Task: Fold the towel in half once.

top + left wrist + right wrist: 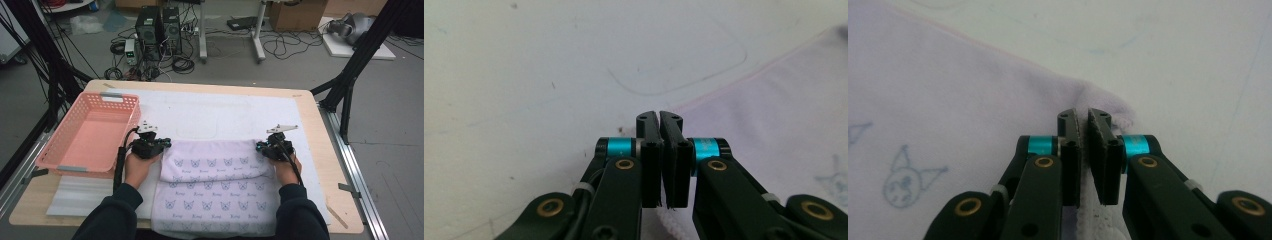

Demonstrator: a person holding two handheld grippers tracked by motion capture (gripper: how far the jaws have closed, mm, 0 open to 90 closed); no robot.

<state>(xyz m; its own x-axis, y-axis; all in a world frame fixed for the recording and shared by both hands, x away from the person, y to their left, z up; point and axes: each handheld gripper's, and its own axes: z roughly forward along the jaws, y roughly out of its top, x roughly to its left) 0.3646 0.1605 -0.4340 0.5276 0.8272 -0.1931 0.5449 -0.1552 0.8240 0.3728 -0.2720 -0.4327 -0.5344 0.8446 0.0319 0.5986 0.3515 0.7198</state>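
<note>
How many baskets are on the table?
1. The pink basket sits at the table's left edge, beside the left gripper. The towel lies to its right.

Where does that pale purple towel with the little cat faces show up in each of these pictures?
High view: the towel lies folded at the table's near middle, between the two hands.
Left gripper view: the towel covers the right side, its corner pinched in the shut jaws.
Right gripper view: the towel covers the left side, its corner pinched in the jaws.
Shared landmark: the white mat under it.
</note>
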